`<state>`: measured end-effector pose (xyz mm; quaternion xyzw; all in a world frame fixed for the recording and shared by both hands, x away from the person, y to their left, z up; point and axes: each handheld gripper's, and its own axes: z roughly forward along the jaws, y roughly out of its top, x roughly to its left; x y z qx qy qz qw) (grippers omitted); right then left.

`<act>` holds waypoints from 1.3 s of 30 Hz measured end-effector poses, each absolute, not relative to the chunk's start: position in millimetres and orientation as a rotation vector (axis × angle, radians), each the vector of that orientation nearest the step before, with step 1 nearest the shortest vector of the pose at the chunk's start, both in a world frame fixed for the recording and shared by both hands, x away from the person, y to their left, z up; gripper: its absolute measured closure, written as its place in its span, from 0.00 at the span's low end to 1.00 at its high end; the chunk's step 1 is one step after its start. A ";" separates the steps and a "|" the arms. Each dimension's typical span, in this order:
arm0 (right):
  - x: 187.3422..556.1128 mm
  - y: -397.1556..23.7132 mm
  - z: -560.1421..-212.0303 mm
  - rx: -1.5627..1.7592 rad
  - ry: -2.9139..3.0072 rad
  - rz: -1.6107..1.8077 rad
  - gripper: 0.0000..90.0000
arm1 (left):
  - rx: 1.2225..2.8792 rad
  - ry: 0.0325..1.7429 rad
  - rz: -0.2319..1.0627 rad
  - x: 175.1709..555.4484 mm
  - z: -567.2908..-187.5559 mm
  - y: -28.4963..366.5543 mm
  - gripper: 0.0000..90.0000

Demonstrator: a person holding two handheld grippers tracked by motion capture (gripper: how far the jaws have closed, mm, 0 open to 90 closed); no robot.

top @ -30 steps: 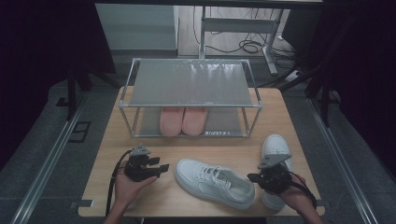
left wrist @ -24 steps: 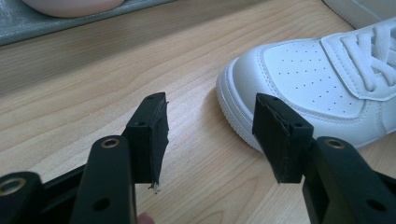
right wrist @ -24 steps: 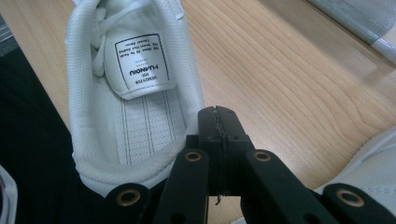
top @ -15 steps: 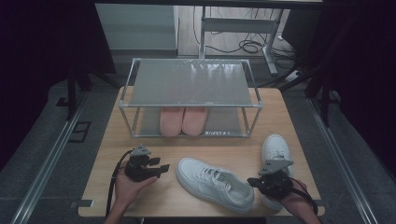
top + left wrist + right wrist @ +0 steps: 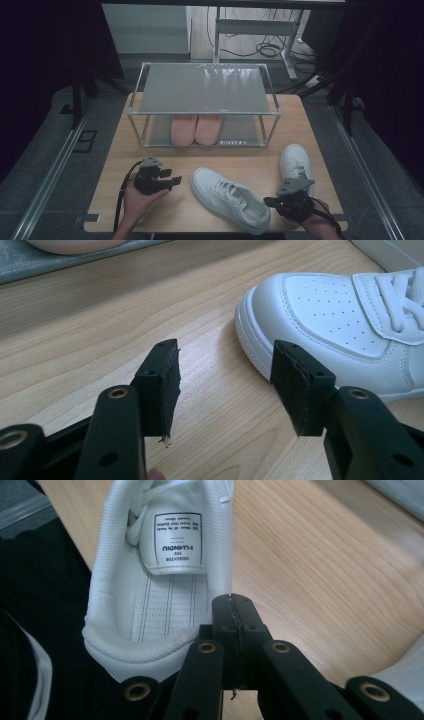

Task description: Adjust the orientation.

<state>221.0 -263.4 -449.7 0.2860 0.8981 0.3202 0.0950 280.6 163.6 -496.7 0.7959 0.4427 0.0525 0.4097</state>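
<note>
- We see the left gripper [image 5: 172,183] with jaws apart and empty, pointing at the toe of the white sneaker [image 5: 230,199] lying mid-table [image 5: 210,162].
- Our right gripper [image 5: 269,201] has its jaws pressed together, empty, beside that sneaker's heel opening.

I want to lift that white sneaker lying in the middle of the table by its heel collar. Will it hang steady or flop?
The white sneaker has a thick rubber sole, so it will probably keep its shape. The collar looks like soft padded mesh and may fold under a pinch. Held at the heel alone, the long toe end would likely droop.
</note>
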 end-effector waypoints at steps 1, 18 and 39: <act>220.6 -262.9 -450.3 0.843 2.671 0.957 1.00 | 2.004 1.115 0.132 280.6 -496.7 163.5 0.51; 238.7 -254.8 -449.7 0.846 2.652 1.053 0.96 | 2.030 1.066 0.127 276.8 -497.5 157.6 0.71; 243.7 -264.6 -443.0 0.901 2.524 1.251 0.74 | 2.059 1.010 0.150 269.9 -495.1 151.2 1.00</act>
